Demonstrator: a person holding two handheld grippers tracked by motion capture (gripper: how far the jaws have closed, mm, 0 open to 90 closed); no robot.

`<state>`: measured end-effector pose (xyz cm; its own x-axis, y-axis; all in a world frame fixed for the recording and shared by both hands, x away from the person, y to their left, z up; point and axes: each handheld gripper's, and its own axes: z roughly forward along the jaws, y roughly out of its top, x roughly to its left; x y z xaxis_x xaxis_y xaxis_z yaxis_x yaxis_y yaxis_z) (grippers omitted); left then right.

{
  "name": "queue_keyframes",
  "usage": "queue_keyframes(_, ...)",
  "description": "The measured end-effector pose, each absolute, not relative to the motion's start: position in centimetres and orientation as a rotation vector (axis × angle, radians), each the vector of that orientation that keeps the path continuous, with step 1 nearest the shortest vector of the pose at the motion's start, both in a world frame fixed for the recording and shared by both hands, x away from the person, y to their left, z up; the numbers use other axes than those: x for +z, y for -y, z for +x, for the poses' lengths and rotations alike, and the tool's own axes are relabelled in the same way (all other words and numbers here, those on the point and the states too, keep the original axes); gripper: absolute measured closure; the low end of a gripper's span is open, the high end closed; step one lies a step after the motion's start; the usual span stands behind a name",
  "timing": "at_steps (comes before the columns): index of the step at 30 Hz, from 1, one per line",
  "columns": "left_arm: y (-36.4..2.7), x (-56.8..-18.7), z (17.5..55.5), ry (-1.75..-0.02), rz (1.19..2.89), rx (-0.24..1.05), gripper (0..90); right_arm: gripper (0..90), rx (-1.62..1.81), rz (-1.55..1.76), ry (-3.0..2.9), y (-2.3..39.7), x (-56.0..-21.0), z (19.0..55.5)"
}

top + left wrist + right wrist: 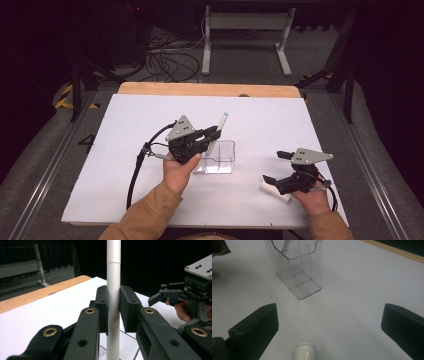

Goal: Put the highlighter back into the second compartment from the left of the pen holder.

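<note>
L gripper (214,134) sits near the middle of the white table (125,165), w/ its jaws pinched tight on a white marker pen (220,127). In the left gripper view the pads press the pen (113,290) from both sides about halfway up the barrel, pen standing roughly upright btwn them. From the high view the pen leans a bit, cap end up toward the far edge, lower end down inside a clear plastic holder (220,156) that stands just right of the hand. R gripper (276,167) rests near the front right corner, well apart from the holder, jaws spread wide w/ nothing gripped. A 2nd white marker (275,191) lies flat on the table under that gripper, close to the front edge; in the right gripper view its end (305,351) pokes in btwn the open jaws, not touched by either, and the holder (297,267) stands farther off.
</note>
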<state>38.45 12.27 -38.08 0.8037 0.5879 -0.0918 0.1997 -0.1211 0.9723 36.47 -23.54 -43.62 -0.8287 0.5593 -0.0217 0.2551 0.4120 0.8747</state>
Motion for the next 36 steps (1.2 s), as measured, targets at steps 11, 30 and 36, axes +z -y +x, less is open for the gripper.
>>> queue_keyframes(11, -12.1, -38.6, 38.8, -0.626, 1.706, 0.330, 76.1, 1.5, 1.385, 0.704, -2.361, 23.6, -43.6, 36.5)
queue_keyframes(30, -14.4, -37.2, 37.5, -0.614, 1.698, 0.378, 30.9, 1.3, 1.397, 0.705, -2.345, 23.7, -43.4, 36.4)
queue_keyframes(36, -15.0, -36.9, 37.0, -0.594, 1.728, 0.392, 29.7, 1.0, 1.406, 0.699, -2.332, 23.8, -43.3, 36.3)
